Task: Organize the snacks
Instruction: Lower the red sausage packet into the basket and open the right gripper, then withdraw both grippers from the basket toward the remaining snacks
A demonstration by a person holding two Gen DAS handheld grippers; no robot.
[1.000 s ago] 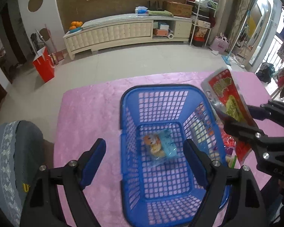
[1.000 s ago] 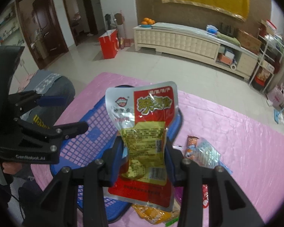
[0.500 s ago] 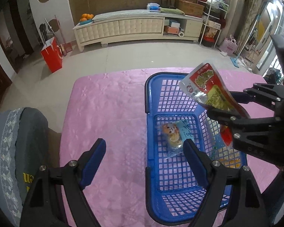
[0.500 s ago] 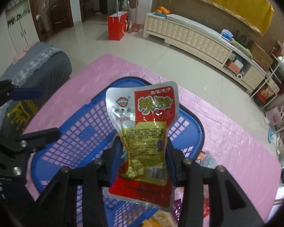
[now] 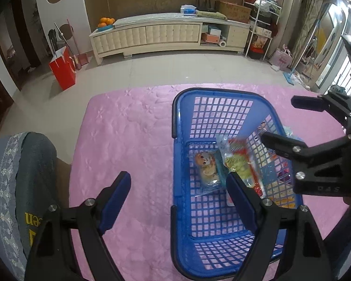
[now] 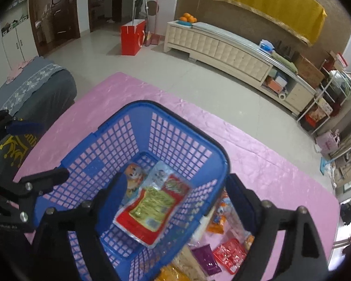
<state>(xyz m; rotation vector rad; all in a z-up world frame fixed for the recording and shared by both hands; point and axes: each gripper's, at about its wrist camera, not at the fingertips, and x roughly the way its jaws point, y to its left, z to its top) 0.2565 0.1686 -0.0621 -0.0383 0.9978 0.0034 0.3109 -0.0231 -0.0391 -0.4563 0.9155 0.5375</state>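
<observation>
A blue plastic basket (image 5: 175, 126) (image 6: 180, 121) stands on the pink tablecloth. Inside lie a blue snack packet with a cartoon animal (image 5: 207, 169) (image 6: 133, 175) and a red and silver packet (image 5: 242, 168) (image 6: 154, 206), blurred and partly over the blue one. My right gripper (image 6: 175, 192) is open and empty above the basket; it also shows in the left wrist view (image 5: 278, 119). My left gripper (image 5: 179, 185) is open and empty over the basket's left wall; it also shows in the right wrist view (image 6: 41, 151).
Several loose snack packets (image 6: 222, 253) lie on the tablecloth (image 5: 128, 140) to the right of the basket. A grey cushioned seat (image 5: 14, 178) stands at the table's left. A red paper bag (image 5: 63, 70) and a long white cabinet (image 5: 166, 37) stand across the floor.
My right gripper has opened and let go of the red and silver packet, which has dropped into the basket beside the blue packet. My left gripper has drawn further left of the basket.
</observation>
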